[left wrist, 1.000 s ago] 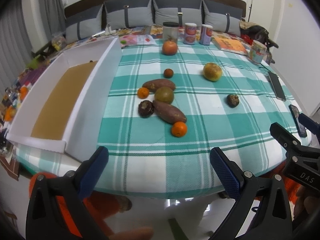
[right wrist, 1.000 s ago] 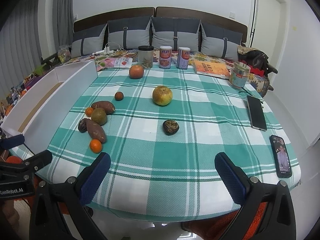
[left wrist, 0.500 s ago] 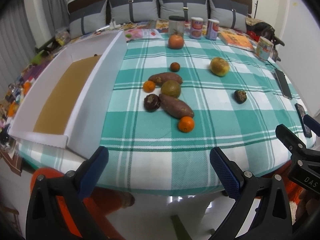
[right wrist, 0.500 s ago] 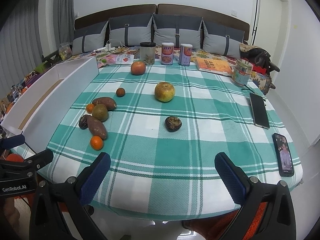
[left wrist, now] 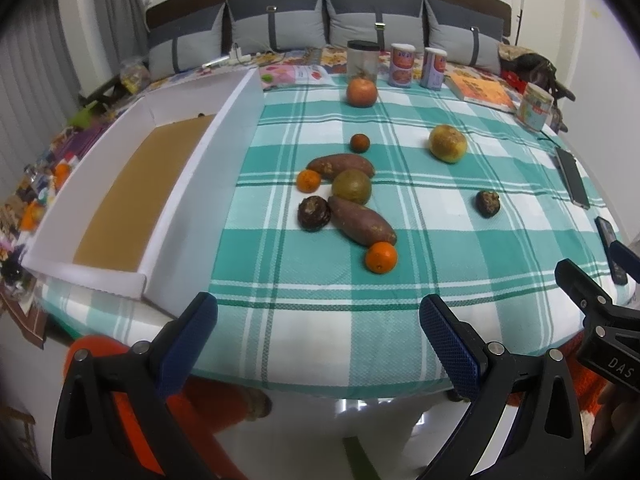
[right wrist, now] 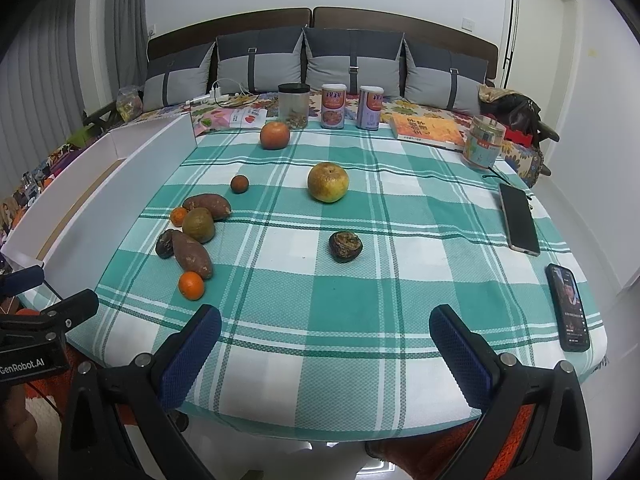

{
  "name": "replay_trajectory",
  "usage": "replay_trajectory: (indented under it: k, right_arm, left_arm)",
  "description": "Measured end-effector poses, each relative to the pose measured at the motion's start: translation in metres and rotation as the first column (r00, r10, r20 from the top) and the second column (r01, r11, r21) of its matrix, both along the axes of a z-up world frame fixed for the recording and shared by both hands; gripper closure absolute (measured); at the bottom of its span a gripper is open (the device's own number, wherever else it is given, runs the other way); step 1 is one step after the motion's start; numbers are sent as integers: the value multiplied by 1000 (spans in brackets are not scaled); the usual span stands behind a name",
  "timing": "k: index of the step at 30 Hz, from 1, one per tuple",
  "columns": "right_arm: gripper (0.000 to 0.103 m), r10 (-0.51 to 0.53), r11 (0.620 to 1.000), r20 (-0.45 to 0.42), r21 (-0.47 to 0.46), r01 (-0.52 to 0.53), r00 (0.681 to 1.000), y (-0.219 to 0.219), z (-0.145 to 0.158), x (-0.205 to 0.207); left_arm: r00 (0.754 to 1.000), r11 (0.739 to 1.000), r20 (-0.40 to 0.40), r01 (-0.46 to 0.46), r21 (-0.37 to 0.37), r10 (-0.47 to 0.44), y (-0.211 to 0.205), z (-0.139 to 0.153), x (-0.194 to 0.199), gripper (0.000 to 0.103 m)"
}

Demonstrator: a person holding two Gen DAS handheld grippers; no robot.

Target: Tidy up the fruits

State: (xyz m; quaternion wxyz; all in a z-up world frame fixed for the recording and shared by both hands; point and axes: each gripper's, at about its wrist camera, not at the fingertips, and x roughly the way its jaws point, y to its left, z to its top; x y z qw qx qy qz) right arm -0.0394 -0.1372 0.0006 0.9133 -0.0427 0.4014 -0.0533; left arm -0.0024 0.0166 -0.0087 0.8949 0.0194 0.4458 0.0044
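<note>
Left hand-held gripper (left wrist: 318, 324) and right hand-held gripper (right wrist: 325, 334) spread wide, holding nothing

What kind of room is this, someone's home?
Probably a home living room: a sofa with grey cushions behind a table with a green checked tablecloth, loose fruit such as an orange, and phones.
</note>
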Motion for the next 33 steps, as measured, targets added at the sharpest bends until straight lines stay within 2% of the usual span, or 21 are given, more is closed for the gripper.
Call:
replay_trajectory:
  k: [33]
  right_arm:
    - [0,-8,1000,-12,12,8,1000,-3,-4,1]
  left_arm:
    - [999,1000,-39,8,9,-8,-2,-9,2,1]
